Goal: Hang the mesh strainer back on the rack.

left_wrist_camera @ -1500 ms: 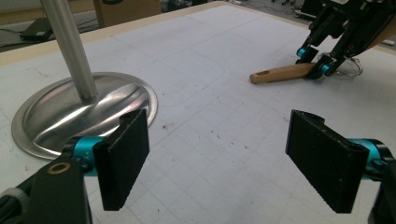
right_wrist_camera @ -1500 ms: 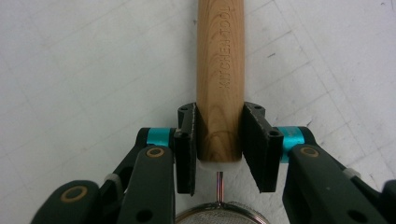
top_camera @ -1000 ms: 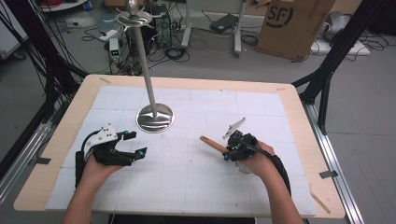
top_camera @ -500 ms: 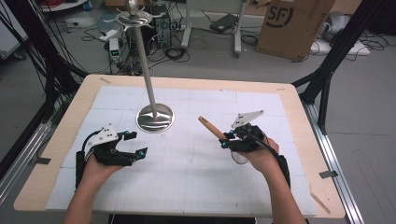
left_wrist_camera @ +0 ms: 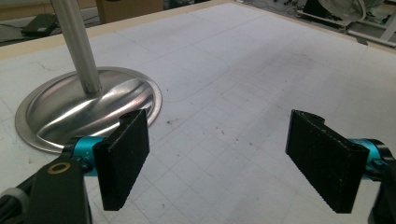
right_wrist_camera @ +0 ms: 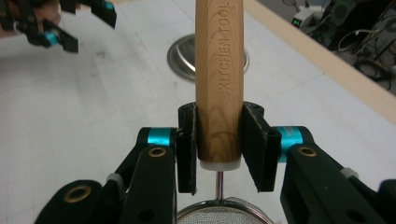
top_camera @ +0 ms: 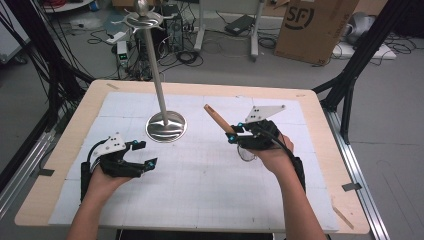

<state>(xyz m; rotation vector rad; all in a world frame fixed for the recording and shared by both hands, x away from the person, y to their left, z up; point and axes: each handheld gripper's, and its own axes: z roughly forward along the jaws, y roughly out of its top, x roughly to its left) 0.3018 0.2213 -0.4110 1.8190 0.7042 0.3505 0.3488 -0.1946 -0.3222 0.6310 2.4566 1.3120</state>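
Right gripper (top_camera: pixel 235 134) is up off the mat (top_camera: pixel 210 190), jaws clamped on the wooden handle (top_camera: pixel 218 118) of a small strainer (right_wrist_camera: pixel 224 215); the handle angles up and away toward the stand (top_camera: pixel 165 126), and in the right gripper view it reads "KITCHEN TOOL", with the mesh bowl just below the jaws, nearest the hand. Left gripper (top_camera: pixel 142 154) sits low at the mat's left side, jaws spread wide with nothing between them. In its own view the stand's shiny round base (left_wrist_camera: pixel 88 109) lies just beyond the left jaw, the pole (left_wrist_camera: pixel 77 44) rising from it.
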